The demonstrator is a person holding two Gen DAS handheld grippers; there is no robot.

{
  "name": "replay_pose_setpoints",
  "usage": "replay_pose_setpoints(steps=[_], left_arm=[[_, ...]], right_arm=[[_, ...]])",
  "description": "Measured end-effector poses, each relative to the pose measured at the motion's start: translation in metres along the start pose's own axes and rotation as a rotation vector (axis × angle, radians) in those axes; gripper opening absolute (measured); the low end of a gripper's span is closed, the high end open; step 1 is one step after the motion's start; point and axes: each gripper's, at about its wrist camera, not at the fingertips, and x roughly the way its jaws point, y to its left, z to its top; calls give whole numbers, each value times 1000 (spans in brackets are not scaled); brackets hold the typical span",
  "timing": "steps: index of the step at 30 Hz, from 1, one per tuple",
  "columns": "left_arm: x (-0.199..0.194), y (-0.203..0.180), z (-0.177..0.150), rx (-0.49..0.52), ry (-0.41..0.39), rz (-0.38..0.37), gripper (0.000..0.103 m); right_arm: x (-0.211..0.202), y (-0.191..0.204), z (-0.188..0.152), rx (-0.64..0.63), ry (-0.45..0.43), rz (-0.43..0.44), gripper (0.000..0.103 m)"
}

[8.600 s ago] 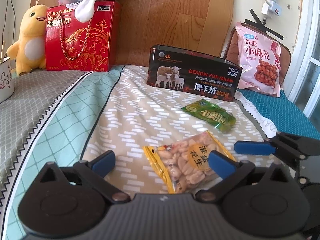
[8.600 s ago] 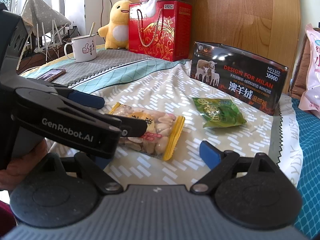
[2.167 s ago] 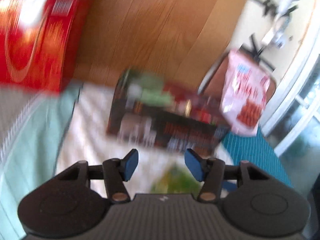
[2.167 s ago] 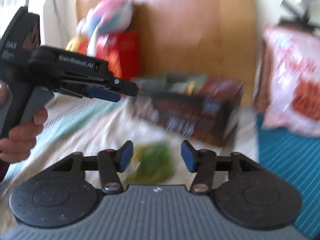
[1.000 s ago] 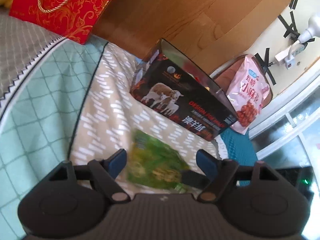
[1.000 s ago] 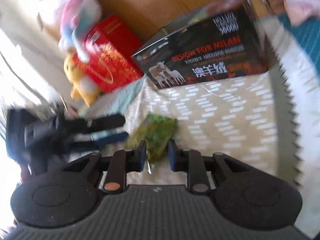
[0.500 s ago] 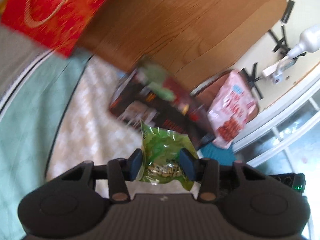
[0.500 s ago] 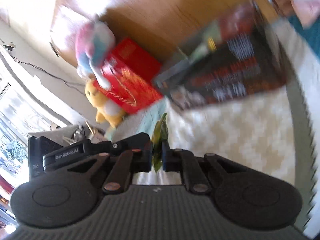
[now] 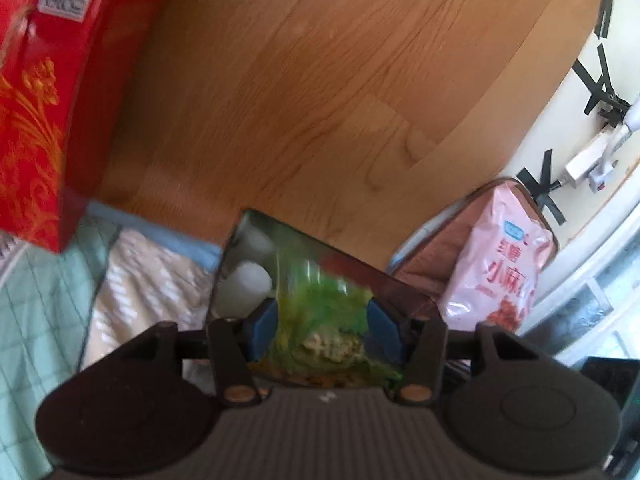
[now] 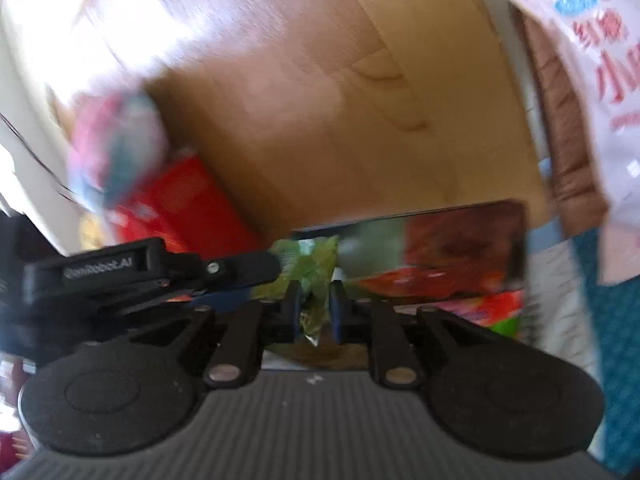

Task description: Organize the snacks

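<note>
A green snack packet (image 9: 320, 320) hangs between both grippers, just above the open black tin box (image 9: 404, 292). My left gripper (image 9: 323, 330) has its blue pads against the packet's two sides while its jaws are opening. In the right wrist view the packet (image 10: 308, 264) stands edge-on in the narrow gap of my right gripper (image 10: 315, 310). That gripper's jaws are opening too, and its pads sit slightly off the packet. The left gripper's fingers (image 10: 240, 268) reach in from the left. Blurred white rolls (image 9: 248, 284) and colourful packets lie inside the box (image 10: 460, 240).
A wooden headboard (image 9: 300, 80) rises right behind the box. A red gift box (image 9: 36, 112) stands at the left with a plush toy (image 10: 116, 144) on top. A pink snack bag (image 9: 500, 264) leans at the right. Patterned bedcover (image 9: 140, 276) lies below.
Both grippers have carried the green packet up and forward from the bedcover to just over the box's opening. Both pairs of jaws stand a little wider than half a second ago.
</note>
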Motion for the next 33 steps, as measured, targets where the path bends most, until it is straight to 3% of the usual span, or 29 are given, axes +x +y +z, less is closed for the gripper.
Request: replay_pose_setpoints(steps=[3, 7, 12, 15, 19, 21, 27, 30, 33], left_arm=[[-16, 1, -4, -16, -22, -42, 52], [-51, -5, -18, -4, -78, -42, 55], [-88, -23, -71, 96, -123, 14, 64], [-99, -31, -111, 161, -127, 67, 68], [-102, -31, -150, 175, -83, 115, 68], [-103, -32, -164, 203, -81, 165, 68], [-115, -24, -187, 221, -97, 244, 70], [-119, -24, -199, 264, -146, 311, 81], [-122, -27, -203, 291, -179, 335, 82]], right_arm=[[-14, -8, -8, -12, -38, -26, 25], [-49, -8, -23, 2, -127, -44, 32], [-98, -4, -69, 4, -201, -78, 36], [-113, -2, -100, 26, -174, -109, 37], [-125, 2, -134, 59, -121, -150, 37], [-128, 8, -146, 44, -108, -167, 41], [-138, 26, -164, -23, -111, -186, 49], [-144, 28, -170, -35, -126, -198, 50], [-148, 28, -174, -40, -145, -207, 59]])
